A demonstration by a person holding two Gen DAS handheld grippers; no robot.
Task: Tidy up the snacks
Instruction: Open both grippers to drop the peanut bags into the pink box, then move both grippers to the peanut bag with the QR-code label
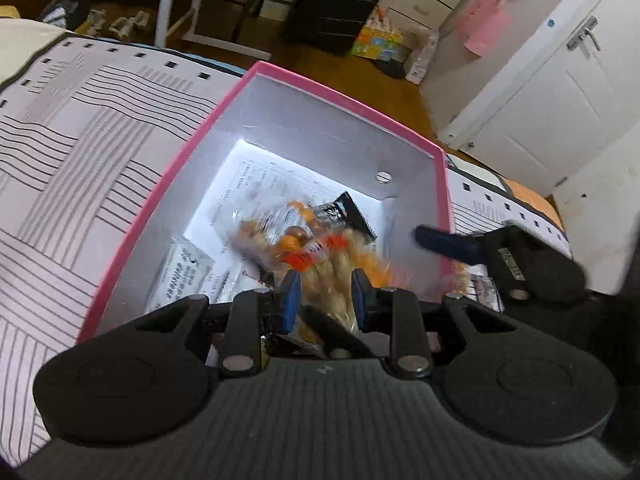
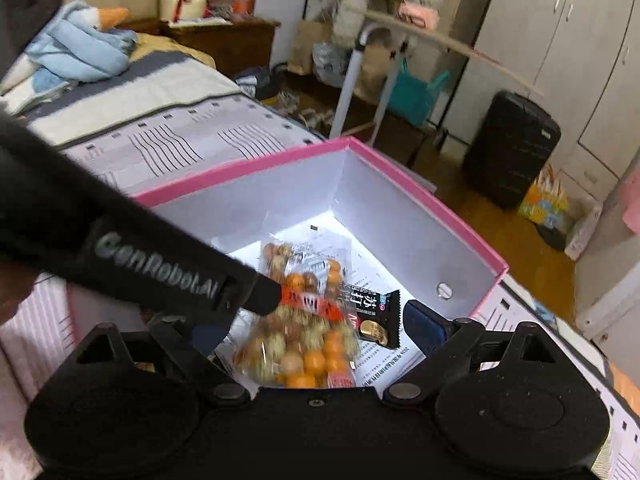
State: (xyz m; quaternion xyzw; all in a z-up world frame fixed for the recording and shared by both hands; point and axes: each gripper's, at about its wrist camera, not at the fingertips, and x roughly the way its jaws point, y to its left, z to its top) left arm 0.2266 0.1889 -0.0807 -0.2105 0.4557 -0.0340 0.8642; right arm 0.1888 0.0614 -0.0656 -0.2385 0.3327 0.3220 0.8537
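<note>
A pink-rimmed box [image 1: 348, 100] [image 2: 240, 172] with white inner walls stands open on the bed. My left gripper [image 1: 326, 292] [image 2: 269, 300] reaches down into it, its blue pads pressed on the neck of a clear bag of orange and beige snack balls [image 1: 332, 276] [image 2: 304, 352]; the bag is blurred and hangs down to the box floor. Beyond it lie a second bag of balls [image 2: 296, 264] and a black wafer packet [image 1: 352, 216] [image 2: 376, 316]. My right gripper [image 2: 316, 328] [image 1: 440, 242] hovers over the box's near right corner, open, with nothing pinched.
A printed paper sheet [image 1: 264, 176] lines the box floor, with a white sachet [image 1: 180, 268] at its left. The striped bed cover [image 1: 80, 140] surrounds the box. A black suitcase [image 2: 512, 148], a white rack [image 2: 352, 92] and a door [image 1: 560, 92] stand beyond the bed.
</note>
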